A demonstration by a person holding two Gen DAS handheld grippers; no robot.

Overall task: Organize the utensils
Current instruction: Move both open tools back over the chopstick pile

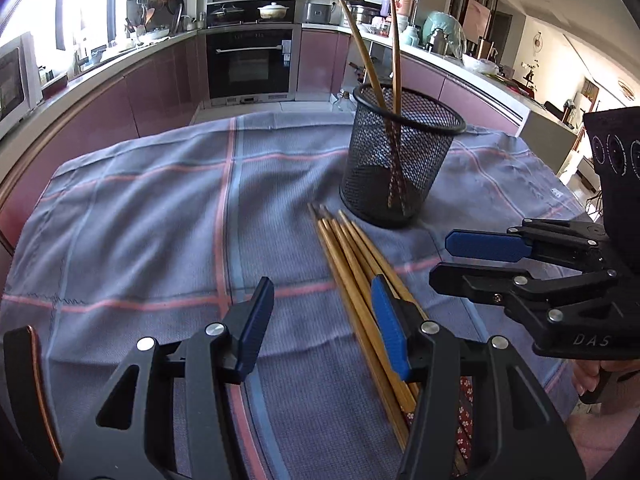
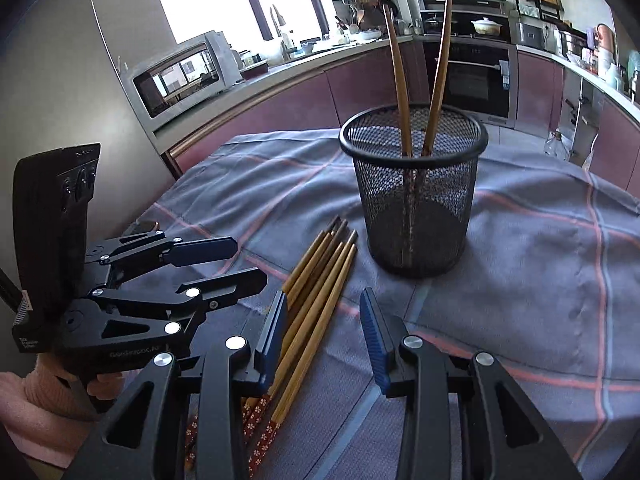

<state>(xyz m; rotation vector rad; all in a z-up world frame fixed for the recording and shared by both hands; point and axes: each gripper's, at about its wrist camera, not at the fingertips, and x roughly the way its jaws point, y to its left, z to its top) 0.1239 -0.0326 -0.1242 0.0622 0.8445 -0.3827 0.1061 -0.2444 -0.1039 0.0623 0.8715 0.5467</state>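
A bundle of several bamboo chopsticks with red flowered ends lies on the checked cloth in front of a black mesh cup. Two more chopsticks stand upright in the cup. My left gripper hovers open just left of the bundle, its right pad over the sticks. My right gripper is open too, low over the bundle, with the sticks lying under its left finger. Neither holds anything.
The grey-blue cloth with pink lines covers the whole table. Behind it run purple kitchen cabinets with an oven and a microwave. A hand in a pink sleeve holds the left gripper.
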